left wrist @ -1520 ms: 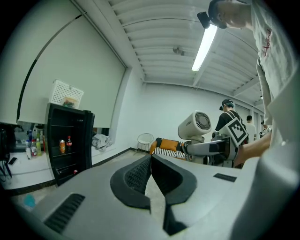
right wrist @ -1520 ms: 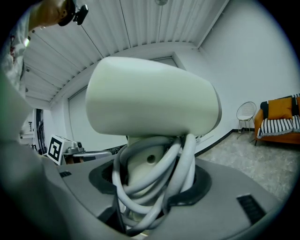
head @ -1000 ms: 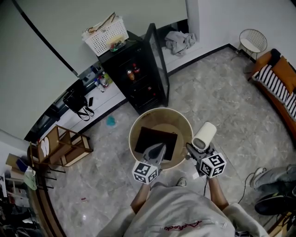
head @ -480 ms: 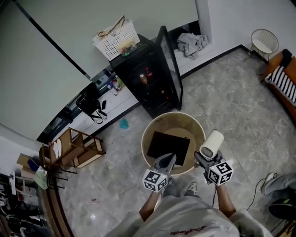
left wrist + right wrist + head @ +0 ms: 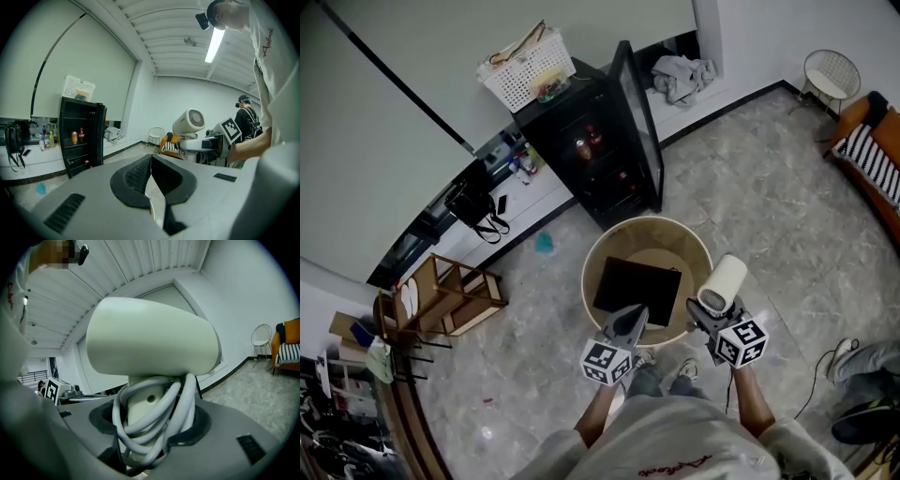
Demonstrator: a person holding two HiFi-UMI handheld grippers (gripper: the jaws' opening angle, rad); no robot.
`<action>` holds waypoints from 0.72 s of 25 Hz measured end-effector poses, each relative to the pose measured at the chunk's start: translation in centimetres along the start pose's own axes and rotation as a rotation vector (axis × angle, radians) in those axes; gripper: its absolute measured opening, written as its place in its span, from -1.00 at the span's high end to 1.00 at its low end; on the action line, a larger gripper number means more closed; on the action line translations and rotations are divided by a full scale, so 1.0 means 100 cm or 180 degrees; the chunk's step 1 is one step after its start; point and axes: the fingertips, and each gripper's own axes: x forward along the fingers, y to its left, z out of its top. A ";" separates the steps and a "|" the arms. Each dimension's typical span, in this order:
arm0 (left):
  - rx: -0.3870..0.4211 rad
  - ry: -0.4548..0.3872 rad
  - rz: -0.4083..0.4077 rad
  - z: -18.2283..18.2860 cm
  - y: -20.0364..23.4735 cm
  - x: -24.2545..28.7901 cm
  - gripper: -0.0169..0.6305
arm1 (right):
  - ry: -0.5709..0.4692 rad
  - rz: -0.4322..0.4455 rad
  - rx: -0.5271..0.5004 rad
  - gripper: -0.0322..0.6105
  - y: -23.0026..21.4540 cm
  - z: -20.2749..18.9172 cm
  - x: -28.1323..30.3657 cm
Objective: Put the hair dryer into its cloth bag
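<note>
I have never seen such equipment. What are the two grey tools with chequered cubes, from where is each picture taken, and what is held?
This is no robot: a person holds a two-jaw gripper in each hand. The head view comes from a camera on the person's head, looking down. The two gripper views come from cameras riding on each gripper, looking along its jaws. Below stands a round table with a black cloth bag lying flat on it. The right gripper is closed on the handle of a white hair dryer; its cord is wound around that handle. The left gripper has its jaws together and holds nothing; its tip is by the bag's near edge.
</note>
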 end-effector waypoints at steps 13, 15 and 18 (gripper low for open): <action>-0.0273 0.0276 0.0000 -0.055 0.012 -0.012 0.85 | 0.0195 -0.0027 0.0207 0.02 0.000 -0.048 0.016; -0.0323 0.0340 0.0014 -0.069 0.017 -0.014 0.85 | 0.0228 -0.0035 0.0255 0.02 -0.002 -0.061 0.018; -0.0386 0.0440 0.0027 -0.091 0.022 -0.013 0.85 | 0.0272 -0.0072 0.0351 0.02 -0.007 -0.083 0.018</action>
